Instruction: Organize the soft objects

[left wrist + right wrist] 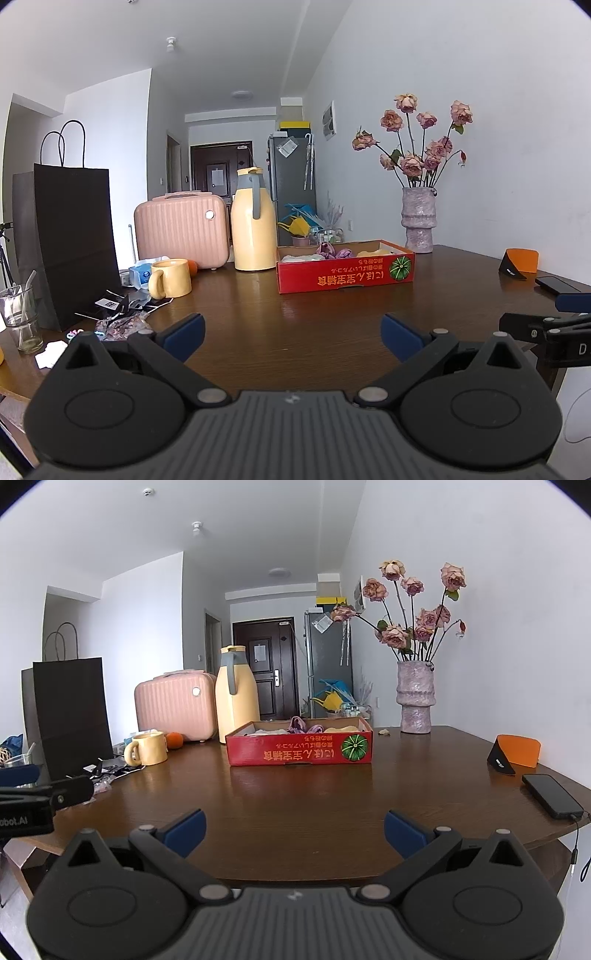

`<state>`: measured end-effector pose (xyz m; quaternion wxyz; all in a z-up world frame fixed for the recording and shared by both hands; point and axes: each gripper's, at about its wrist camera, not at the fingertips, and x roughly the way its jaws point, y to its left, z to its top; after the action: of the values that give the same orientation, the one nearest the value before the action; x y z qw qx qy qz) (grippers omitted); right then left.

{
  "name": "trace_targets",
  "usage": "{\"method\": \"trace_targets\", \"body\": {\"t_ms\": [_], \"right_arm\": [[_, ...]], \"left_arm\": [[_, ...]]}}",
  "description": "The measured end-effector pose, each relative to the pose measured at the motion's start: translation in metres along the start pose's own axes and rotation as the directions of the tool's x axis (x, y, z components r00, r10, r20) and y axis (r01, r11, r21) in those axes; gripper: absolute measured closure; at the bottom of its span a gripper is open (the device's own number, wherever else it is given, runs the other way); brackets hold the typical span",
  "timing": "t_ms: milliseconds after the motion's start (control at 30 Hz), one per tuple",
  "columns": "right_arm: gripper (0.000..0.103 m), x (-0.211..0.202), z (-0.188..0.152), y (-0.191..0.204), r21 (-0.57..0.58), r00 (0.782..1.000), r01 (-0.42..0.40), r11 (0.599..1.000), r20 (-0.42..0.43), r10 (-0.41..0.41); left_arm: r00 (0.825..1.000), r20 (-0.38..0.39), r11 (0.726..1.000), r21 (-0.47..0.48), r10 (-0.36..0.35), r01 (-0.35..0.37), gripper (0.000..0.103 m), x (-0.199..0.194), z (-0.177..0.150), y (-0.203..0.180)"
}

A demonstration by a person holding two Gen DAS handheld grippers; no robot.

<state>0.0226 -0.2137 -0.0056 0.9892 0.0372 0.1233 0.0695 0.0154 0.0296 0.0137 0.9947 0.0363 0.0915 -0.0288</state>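
From the left wrist camera, the left tongs (293, 338) stand wide apart with nothing between their blue pads, hovering over the near edge of the dark brown wooden bench (295, 317). The soft objects, a purple crumpled fabric bundle (332, 252) and paler cloth beside it, already lie in the shallow red cardboard box printed with a green pumpkin (345, 275), which sits toward the far edge of the bench. Just left of the box stands the tall yellow thermos jug with a grey handle (254, 225), and further left the yellow ceramic mug (170, 278). At the far right corner is the lilac rough-glazed vase of dried pink roses (418, 219). A reach along the box's left side risks nudging the jug, which looks top-heavy; a sweep on the right could catch the vase or its stems. The light box would probably slide rather than resist if a pad pushed its wall.

From the right wrist camera, the right tongs (294, 832) are likewise spread and empty, also near the bench's front edge, well apart from the box. The purple fabric is visible over the box rim. By the right edge lies a black smartphone with a cable plugged in (552, 795), beside an orange and black curved card stand (517, 755). The cable hangs off the edge, so I judge that a low swing of the right arm could snag it and drag the phone off. Whether any soft item remains outside the box I cannot tell.
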Motion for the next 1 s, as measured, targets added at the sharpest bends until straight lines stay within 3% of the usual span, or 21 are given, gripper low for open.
{"method": "trace_targets", "body": {"t_ms": [1000], "right_arm": [[0.0,-0.0002,-0.0033,0.0033,-0.002,1.0,-0.012,1.0,0.005,0.012]], "left_arm": [[1.0,0.002,1.0,-0.003,-0.019,0.019,0.0,-0.0009,-0.0004,-0.0034]]}}
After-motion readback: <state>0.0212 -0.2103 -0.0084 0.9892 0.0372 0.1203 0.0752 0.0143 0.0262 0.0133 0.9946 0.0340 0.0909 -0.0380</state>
